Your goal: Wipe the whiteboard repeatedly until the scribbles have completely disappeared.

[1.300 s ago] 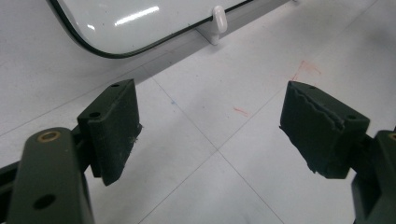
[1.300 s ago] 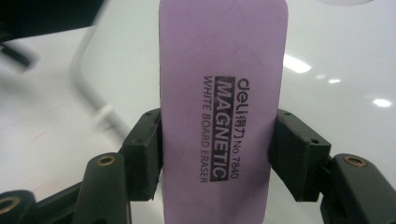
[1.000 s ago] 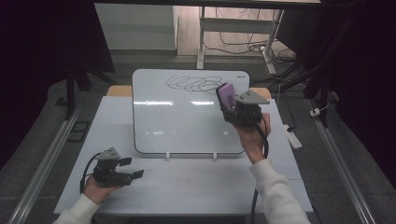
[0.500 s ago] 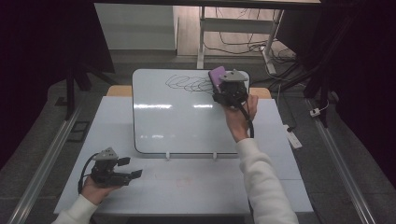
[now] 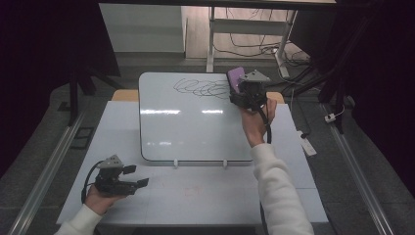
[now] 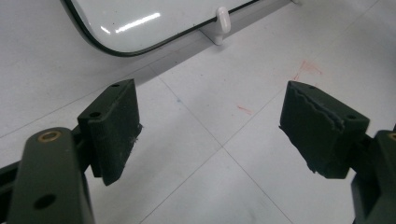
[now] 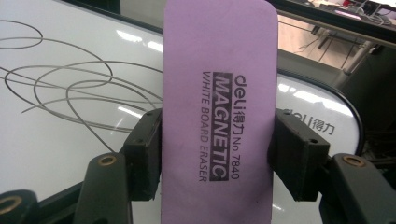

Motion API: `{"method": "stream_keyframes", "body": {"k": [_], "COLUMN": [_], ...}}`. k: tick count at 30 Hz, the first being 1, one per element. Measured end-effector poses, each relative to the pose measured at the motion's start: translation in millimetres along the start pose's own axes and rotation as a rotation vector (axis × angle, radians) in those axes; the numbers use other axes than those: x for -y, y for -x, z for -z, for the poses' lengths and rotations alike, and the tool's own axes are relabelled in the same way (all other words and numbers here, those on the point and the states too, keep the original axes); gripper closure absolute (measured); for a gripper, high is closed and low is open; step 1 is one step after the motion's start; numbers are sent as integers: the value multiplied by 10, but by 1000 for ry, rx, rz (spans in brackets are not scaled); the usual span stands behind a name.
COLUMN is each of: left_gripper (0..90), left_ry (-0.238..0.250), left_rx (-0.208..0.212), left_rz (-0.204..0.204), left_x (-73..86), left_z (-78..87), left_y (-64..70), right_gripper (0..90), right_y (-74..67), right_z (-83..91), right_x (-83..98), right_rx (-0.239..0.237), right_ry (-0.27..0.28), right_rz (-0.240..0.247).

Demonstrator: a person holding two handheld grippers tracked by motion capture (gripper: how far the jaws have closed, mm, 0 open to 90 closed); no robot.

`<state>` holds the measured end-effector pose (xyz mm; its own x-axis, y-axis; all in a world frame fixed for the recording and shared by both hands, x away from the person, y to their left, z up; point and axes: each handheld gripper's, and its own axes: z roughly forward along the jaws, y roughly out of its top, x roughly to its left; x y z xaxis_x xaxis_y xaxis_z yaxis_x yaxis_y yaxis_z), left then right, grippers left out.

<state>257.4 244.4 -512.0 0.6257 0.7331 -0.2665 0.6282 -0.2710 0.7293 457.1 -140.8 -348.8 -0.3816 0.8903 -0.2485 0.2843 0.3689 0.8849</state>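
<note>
A white whiteboard lies on the table, with looping grey scribbles near its far edge. My right gripper hovers over the board's far right corner, shut on a purple magnetic whiteboard eraser. In the right gripper view the eraser stands upright between both jaws, with the scribbles to its left on the board. My left gripper rests low at the table's near left, open with nothing between its fingers. The board's near corner lies just beyond it.
The white table has faint red marks in front of the board. A white remote-like object lies at the table's right edge. Two white clips stick out of the board's near edge. Cables and a desk frame stand beyond.
My right gripper has carried the eraser farther away and slightly left, up to the scribbled far part of the board. The left gripper has stayed still.
</note>
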Motion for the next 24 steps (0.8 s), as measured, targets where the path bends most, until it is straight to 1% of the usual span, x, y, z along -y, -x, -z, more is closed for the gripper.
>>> {"method": "stream_keyframes", "body": {"k": [2,5,6,7,8,9,10,11,12,13,15,17,18,19,21,22,23,24], "left_gripper": [207,207,207,207,207,207,207,207,208,208,209,209,209,209,209,209,209,209], "left_ry": [-1,1,0,1,1,2,3,5,5,7,9,9,10,10,10,11,11,11], "left_rx": [-3,-3,-2,-1,1,2,5,5,6,8,6,3,3,1,0,-1,-3,-3], "left_rz": [-3,-4,-4,-4,-5,-4,-3,-4,-4,-3,0,1,0,-1,-1,-1,0,-1], "left_x": [-1,-1,0,2,2,3,4,5,6,7,9,11,12,12,11,9,8,6], "left_z": [0,4,6,7,7,9,12,15,19,22,26,31,33,35,38,38,37,36], "left_y": [7,10,11,9,5,1,-4,-9,-13,-17,-20,-17,-15,-12,-8,-5,-3,-2], "right_gripper": [399,400,400,400,400,400,400,400,400,400,400,400,400,399,399,400,400,400], "right_y": [-187,-619,-743,-837,-890,-893,-772,-772,-672,-556,-292,-32,147,185,174,129,-16,-115], "right_z": [-47,-120,-139,-154,-158,-160,-147,-147,-125,-102,-51,-10,7,4,-5,-20,-65,-95], "right_x": [-34,-94,-112,-126,-137,-142,-135,-135,-131,-124,-96,-51,-17,-15,-23,-40,-98,-138], "right_rx": [-50,-136,-171,-195,-195,-193,-184,-184,-161,-137,-72,-20,-5,-14,-11,-6,-45,-70], "right_ry": [1,-6,-7,-7,-10,-12,-8,-8,-6,-3,3,7,11,15,13,17,25,29], "right_rz": [18,89,111,126,142,147,112,112,99,78,40,-12,-61,-78,-80,-61,-38,-23]}}
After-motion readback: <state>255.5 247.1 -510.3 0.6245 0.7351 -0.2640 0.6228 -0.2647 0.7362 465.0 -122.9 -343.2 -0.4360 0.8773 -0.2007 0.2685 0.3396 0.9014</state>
